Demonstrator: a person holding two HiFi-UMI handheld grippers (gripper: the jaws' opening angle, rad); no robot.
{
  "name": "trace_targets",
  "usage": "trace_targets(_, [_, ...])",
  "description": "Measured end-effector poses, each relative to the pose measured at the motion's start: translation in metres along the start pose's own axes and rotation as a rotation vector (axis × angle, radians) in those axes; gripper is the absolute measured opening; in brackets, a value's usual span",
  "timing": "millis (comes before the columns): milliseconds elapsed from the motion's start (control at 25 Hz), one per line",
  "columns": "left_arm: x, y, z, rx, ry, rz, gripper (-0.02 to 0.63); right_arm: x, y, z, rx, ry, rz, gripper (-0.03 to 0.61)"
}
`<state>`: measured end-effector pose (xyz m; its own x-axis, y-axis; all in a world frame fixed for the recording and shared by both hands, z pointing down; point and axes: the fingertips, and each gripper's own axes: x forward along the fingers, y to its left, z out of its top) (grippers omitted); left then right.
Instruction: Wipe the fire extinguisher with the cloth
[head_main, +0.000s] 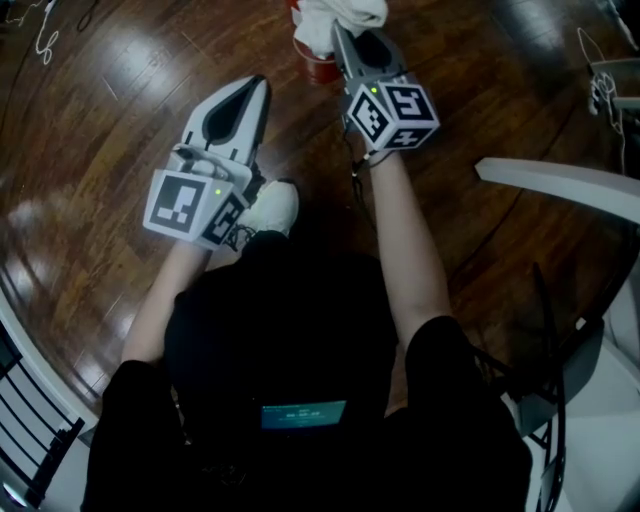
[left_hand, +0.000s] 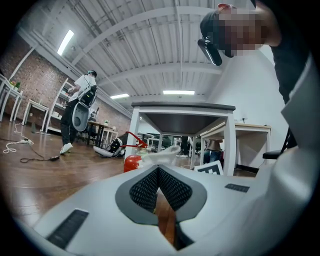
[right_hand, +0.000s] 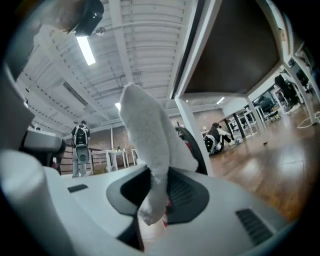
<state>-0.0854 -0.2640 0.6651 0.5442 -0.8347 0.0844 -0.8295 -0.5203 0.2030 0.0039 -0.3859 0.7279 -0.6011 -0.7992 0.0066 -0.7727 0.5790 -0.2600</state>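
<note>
A white cloth (head_main: 335, 18) is bunched at the top of the head view, and my right gripper (head_main: 350, 38) is shut on it. The cloth lies on top of the red fire extinguisher (head_main: 318, 62), which stands on the dark wood floor and is mostly hidden. In the right gripper view the cloth (right_hand: 150, 150) rises from between the jaws, with a little red and black of the extinguisher (right_hand: 192, 145) behind it. My left gripper (head_main: 257, 88) is shut on nothing, left of the extinguisher and apart from it. The left gripper view shows the extinguisher (left_hand: 132, 162) and the cloth (left_hand: 161, 154) just ahead.
A white table (left_hand: 182, 107) stands behind the extinguisher. A white curved edge (head_main: 560, 180) and black chair parts are at the right. Cables (head_main: 45, 35) lie on the floor at far left. The person's white shoe (head_main: 275, 207) is between the grippers. A person (left_hand: 77, 107) stands far off.
</note>
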Motion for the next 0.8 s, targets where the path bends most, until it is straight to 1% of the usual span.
trace_targets(40, [-0.001, 0.001, -0.001, -0.004, 0.000, 0.002, -0.002, 0.000, -0.003, -0.022, 0.002, 0.046, -0.005, 0.097])
trace_targets(160, [-0.002, 0.003, -0.002, -0.007, 0.000, 0.004, -0.002, 0.004, -0.015, -0.099, 0.029, 0.229, -0.029, 0.097])
trace_targets(240, [-0.002, 0.001, -0.002, 0.003, 0.002, -0.002, -0.002, 0.005, -0.022, -0.137, 0.049, 0.333, -0.050, 0.097])
trace_targets(320, [-0.002, -0.001, -0.001, 0.009, 0.001, -0.009, -0.002, 0.002, -0.025, -0.153, 0.056, 0.382, -0.059, 0.097])
trace_targets(400, [-0.002, 0.000, 0.000, 0.006, -0.003, -0.007, -0.002, -0.001, -0.023, -0.148, 0.052, 0.380, -0.048, 0.097])
trace_targets(480, [-0.001, 0.000, 0.001, 0.005, -0.006, -0.003, -0.002, -0.005, -0.018, -0.127, 0.056, 0.333, -0.027, 0.097])
trace_targets(560, [-0.001, -0.001, 0.002, 0.004, -0.009, -0.002, -0.002, -0.012, -0.015, -0.086, 0.086, 0.225, -0.010, 0.097])
trace_targets(640, [-0.001, -0.003, 0.002, -0.002, -0.012, -0.001, -0.002, -0.019, -0.012, -0.027, 0.103, 0.072, 0.002, 0.098])
trace_targets(720, [-0.001, -0.005, 0.003, -0.004, -0.015, -0.006, -0.002, -0.023, -0.012, 0.041, 0.094, -0.079, 0.006, 0.098])
trace_targets(800, [-0.001, -0.005, 0.003, -0.003, -0.016, -0.010, -0.002, -0.021, -0.017, 0.099, 0.072, -0.182, -0.011, 0.098])
